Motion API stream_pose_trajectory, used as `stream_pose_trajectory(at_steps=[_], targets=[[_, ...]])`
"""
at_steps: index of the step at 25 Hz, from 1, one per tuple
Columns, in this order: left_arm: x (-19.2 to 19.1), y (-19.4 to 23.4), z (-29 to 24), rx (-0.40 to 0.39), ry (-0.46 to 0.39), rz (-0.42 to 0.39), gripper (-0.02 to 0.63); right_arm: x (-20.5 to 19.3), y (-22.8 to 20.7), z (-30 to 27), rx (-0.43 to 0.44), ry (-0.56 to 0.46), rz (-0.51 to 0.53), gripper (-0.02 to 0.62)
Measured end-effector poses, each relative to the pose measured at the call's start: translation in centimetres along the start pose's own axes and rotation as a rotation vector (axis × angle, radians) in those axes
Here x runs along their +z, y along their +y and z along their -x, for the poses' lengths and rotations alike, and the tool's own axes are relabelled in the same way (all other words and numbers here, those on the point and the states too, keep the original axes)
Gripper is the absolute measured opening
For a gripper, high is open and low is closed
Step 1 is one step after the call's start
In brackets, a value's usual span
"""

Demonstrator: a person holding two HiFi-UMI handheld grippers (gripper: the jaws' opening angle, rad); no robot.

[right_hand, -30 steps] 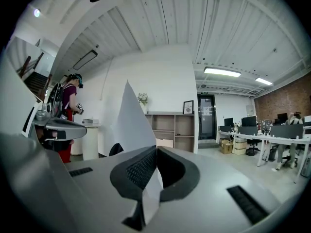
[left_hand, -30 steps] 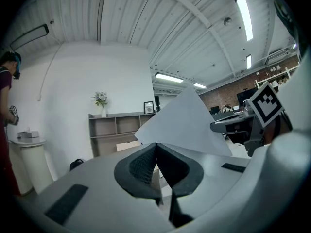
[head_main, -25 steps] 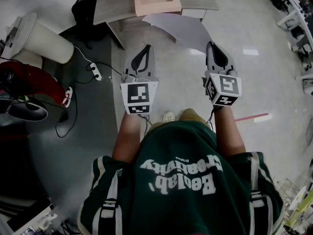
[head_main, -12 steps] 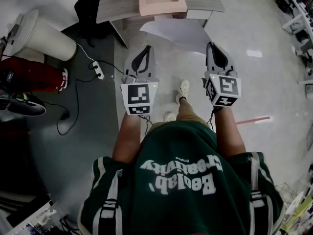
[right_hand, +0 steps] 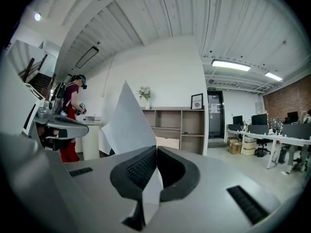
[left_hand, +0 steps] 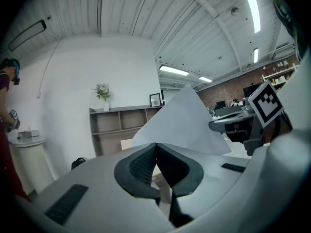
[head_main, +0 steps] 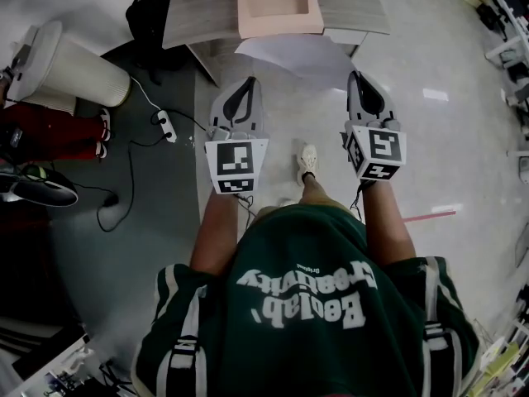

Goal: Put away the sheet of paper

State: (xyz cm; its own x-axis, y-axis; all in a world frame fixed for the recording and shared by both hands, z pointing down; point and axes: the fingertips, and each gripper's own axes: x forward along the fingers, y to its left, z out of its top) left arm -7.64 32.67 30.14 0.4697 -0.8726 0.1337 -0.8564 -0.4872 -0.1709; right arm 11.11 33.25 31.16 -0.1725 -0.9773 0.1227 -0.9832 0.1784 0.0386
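Observation:
The white sheet of paper (head_main: 297, 56) hangs in the air ahead of me, above the floor. My right gripper (head_main: 355, 74) is shut on its right edge. In the right gripper view the paper (right_hand: 127, 123) rises up and left out of the closed pads of my right gripper (right_hand: 156, 152). My left gripper (head_main: 248, 79) is level with it, to the left of the sheet and apart from it, shut with nothing between its pads. In the left gripper view the left gripper (left_hand: 156, 147) shows its tips meeting, with the paper (left_hand: 187, 123) behind them.
A low wooden shelf unit (head_main: 202, 15) with a pink box (head_main: 277, 2) on it stands straight ahead. To the left are a white round stand (head_main: 70, 69), a person in red (head_main: 50, 131), a power strip with cables (head_main: 163, 122) and a dark bag (head_main: 149, 15).
The shelf unit and pink box have drawn closer as the person walks forward; a foot has stepped ahead. Both grippers keep their pose, the right one still holding the paper.

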Motion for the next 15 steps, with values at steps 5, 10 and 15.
stream_pose_trajectory(at_steps=[5,10,15], targets=[[0.3,1.3,-5.9,0.02,0.019,-0.001,0.018,0.4,-2.6,-5.8,0.025,0.008,-0.002,0.034],[0.6,2.7,-12.2,0.045,0.038,-0.002,0.018,0.4,-5.6,-12.2,0.061,0.018,0.013,0.034],[1.0,4.0,-18.2,0.077,0.05,0.004,0.018,0.8,-8.1,-18.3,0.109,0.025,0.038,0.034]])
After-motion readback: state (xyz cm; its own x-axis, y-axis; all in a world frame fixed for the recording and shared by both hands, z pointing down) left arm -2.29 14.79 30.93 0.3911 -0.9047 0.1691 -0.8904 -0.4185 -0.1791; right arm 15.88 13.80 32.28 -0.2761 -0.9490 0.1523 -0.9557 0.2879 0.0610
